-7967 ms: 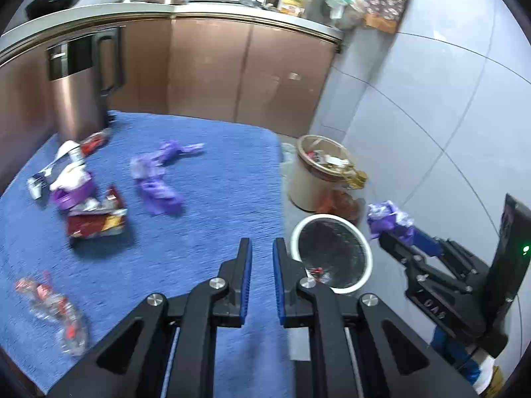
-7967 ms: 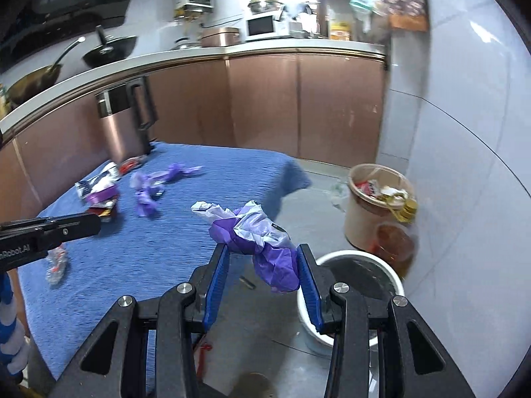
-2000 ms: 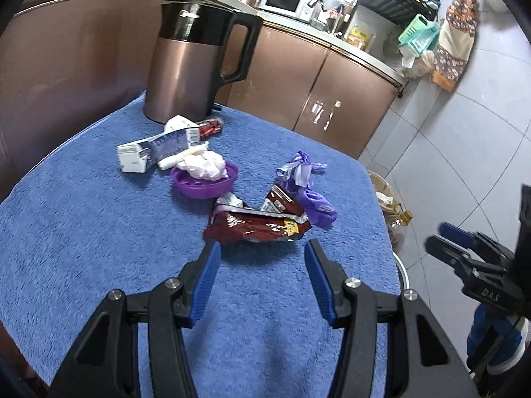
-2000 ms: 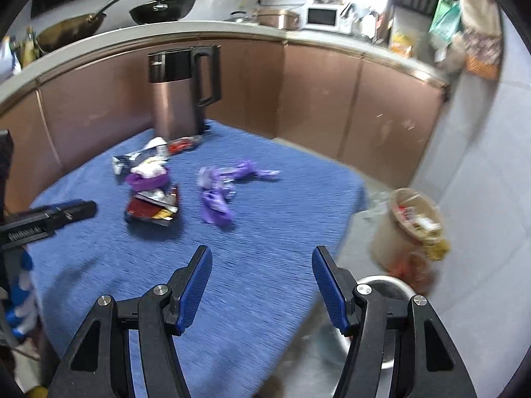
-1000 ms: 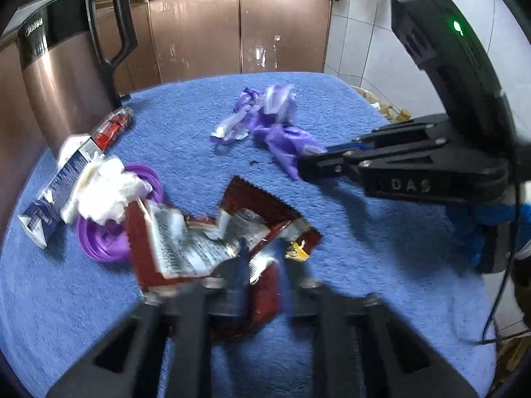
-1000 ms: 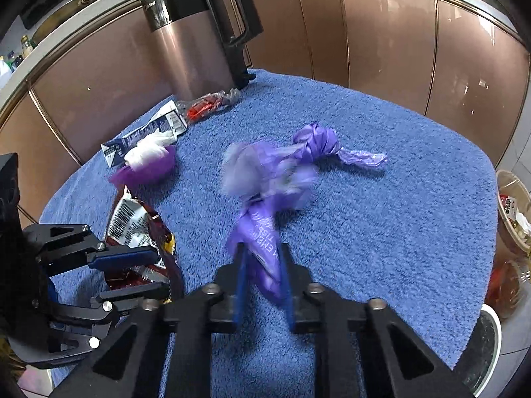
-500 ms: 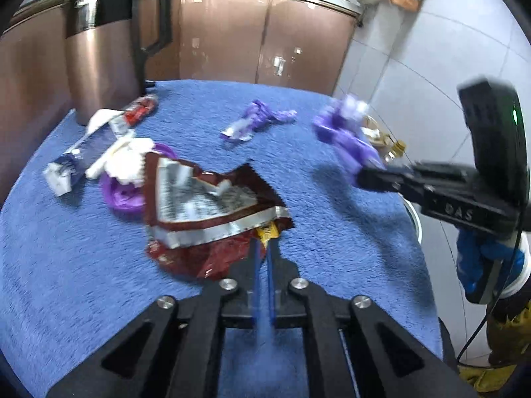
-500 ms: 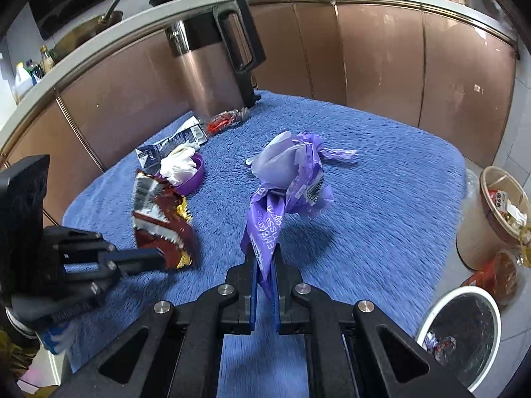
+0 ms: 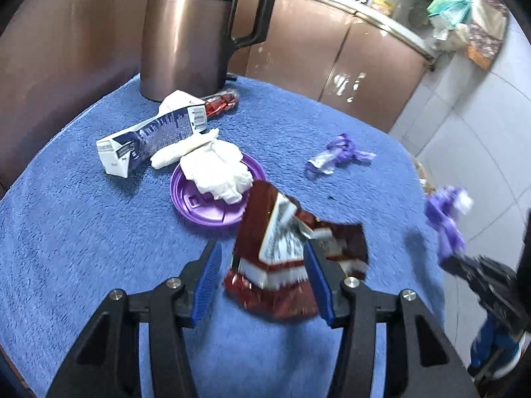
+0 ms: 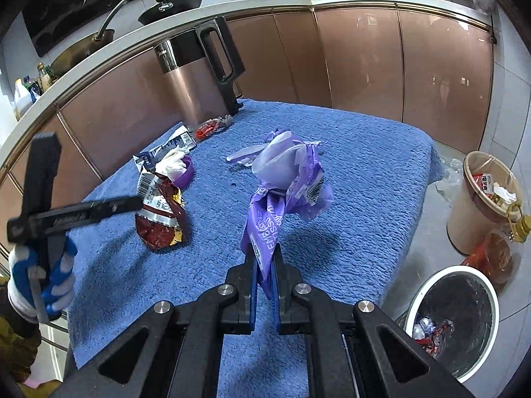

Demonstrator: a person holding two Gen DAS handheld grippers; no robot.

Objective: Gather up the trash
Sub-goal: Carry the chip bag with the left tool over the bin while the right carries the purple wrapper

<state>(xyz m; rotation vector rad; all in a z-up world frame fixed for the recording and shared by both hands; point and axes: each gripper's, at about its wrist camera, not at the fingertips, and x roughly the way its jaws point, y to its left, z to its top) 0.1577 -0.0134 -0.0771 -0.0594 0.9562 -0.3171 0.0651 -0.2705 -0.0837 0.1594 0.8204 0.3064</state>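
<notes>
The purple wrapper (image 10: 285,185) hangs pinched by its lower tail in the right gripper (image 10: 264,285), whose jaws are pressed together on the film, above the blue towel (image 10: 348,172) covering the desk. It looks like thin plastic: nearly weightless, limp, crinkly and probably slick, so a pinch on a doubled or bunched part should hold better than one on a single loose flap.

The red snack bag (image 9: 282,258) is much the same sort of thing, a foil-lined pouch, light and springy, torn open with a stiff sealed edge. It sits between the blue pads of the left gripper (image 9: 265,285), whose jaws have just been opening; they now stand apart, and the bag seems loose between them rather than squeezed, blurred as if slipping. The crimped seam would be the firmest place to take it.

Farther out on the towel lie a purple lid (image 9: 212,199) with a white tissue (image 9: 215,165) on it, a flattened carton (image 9: 152,139), a small red wrapper (image 9: 220,106) and another purple scrap (image 9: 338,152), with a kettle (image 9: 189,33) behind. The white-rimmed bin (image 10: 454,318) stands on the floor just beyond the desk's corner, already holding some scraps.
</notes>
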